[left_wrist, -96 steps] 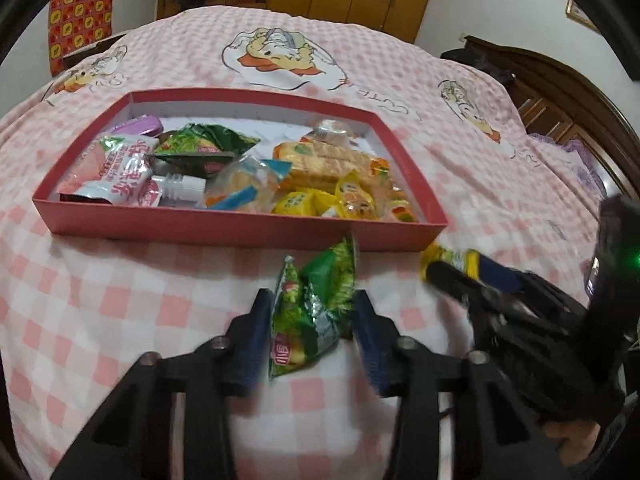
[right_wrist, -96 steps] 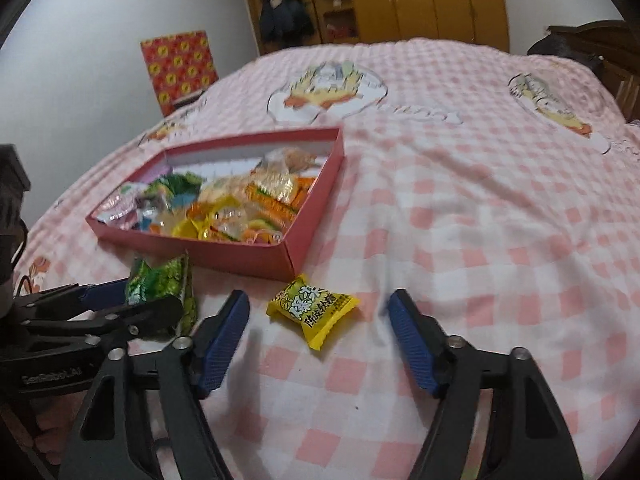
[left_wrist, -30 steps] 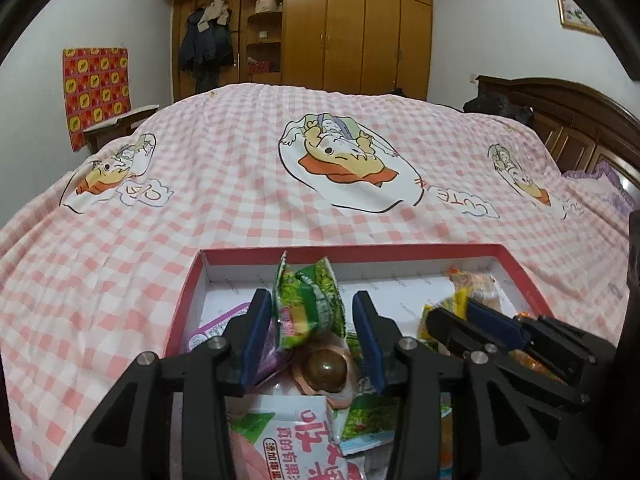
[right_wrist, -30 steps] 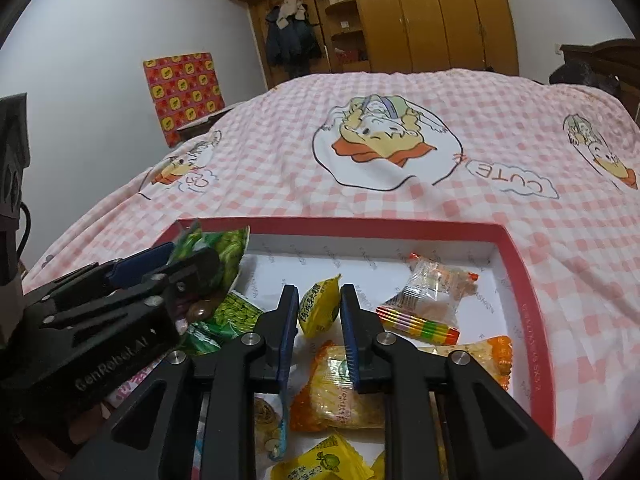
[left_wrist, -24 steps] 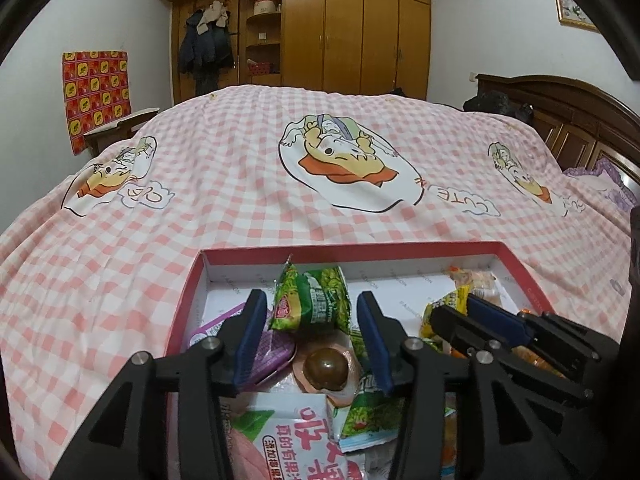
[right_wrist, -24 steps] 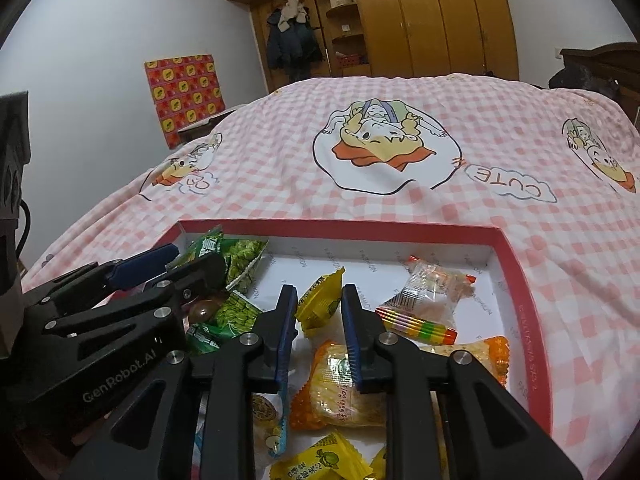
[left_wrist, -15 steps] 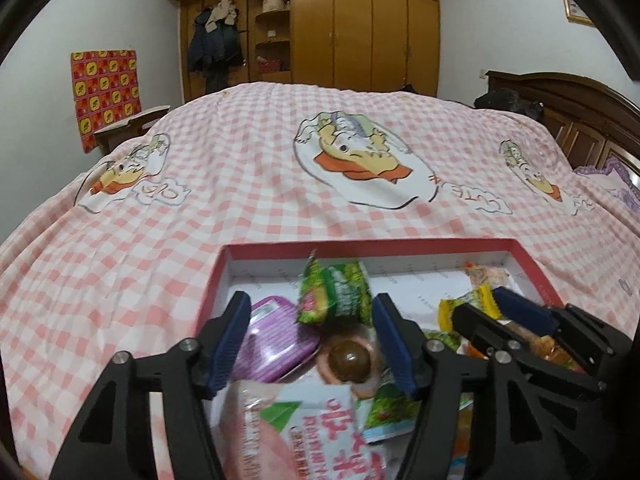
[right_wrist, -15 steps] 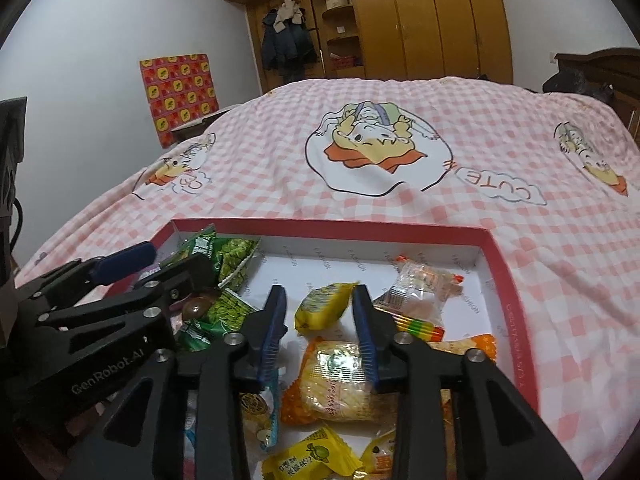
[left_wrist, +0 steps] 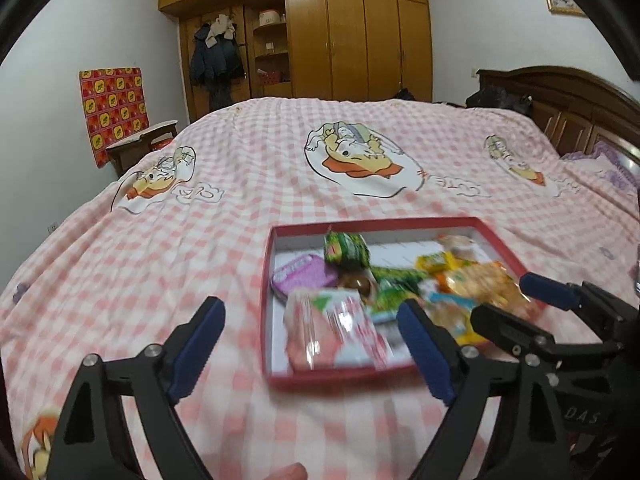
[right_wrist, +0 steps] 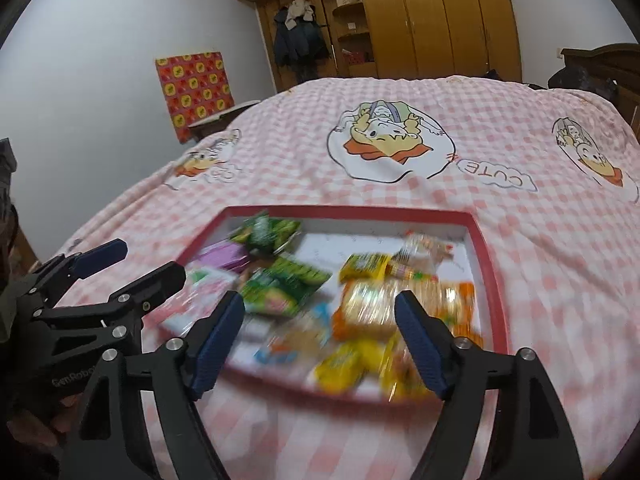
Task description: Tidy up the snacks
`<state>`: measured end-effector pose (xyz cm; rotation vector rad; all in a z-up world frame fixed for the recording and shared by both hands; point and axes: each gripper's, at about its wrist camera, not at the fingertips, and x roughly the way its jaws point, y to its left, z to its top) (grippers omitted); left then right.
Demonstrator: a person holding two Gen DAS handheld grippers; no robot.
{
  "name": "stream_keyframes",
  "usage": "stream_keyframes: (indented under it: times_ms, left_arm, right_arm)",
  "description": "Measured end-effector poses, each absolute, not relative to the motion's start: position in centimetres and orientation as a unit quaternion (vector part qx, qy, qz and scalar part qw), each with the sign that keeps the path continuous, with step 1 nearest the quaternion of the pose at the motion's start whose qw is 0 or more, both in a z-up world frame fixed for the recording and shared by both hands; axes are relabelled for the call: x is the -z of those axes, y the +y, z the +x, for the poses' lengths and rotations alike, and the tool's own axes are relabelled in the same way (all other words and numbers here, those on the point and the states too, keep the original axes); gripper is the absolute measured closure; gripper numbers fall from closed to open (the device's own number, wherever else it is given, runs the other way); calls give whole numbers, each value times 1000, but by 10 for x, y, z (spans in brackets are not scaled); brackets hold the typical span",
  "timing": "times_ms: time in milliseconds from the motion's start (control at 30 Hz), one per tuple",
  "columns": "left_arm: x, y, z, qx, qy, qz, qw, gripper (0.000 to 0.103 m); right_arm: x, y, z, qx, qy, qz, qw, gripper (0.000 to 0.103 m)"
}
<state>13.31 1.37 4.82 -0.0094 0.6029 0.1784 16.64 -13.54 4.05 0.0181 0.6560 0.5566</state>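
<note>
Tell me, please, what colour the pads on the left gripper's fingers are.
Dark blue pads, clearest in the left wrist view.

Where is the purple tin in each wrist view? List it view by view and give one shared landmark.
Left wrist: purple tin lies in the red box's far-left corner, left of centre.
Right wrist: purple tin lies at the box's left side, left of centre.
Shared landmark: the green snack packet just behind it.

Snack packets in red box motion-blurred, labels unreadable; box near rim smeared
</note>
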Motion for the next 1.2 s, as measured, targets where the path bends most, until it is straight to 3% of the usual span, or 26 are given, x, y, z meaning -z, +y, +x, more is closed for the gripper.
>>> stream_keyframes:
  times_ms: [267, 1200]
  left_arm:
    - [-16, -1, 103, -76, 308, 4, 948, 10]
    - [8, 3, 111, -52, 328, -20, 943, 10]
  right_arm:
    - [-23, -152, 103, -234, 288, 20, 928, 18]
    - [1, -158, 113, -237, 315, 52, 918, 18]
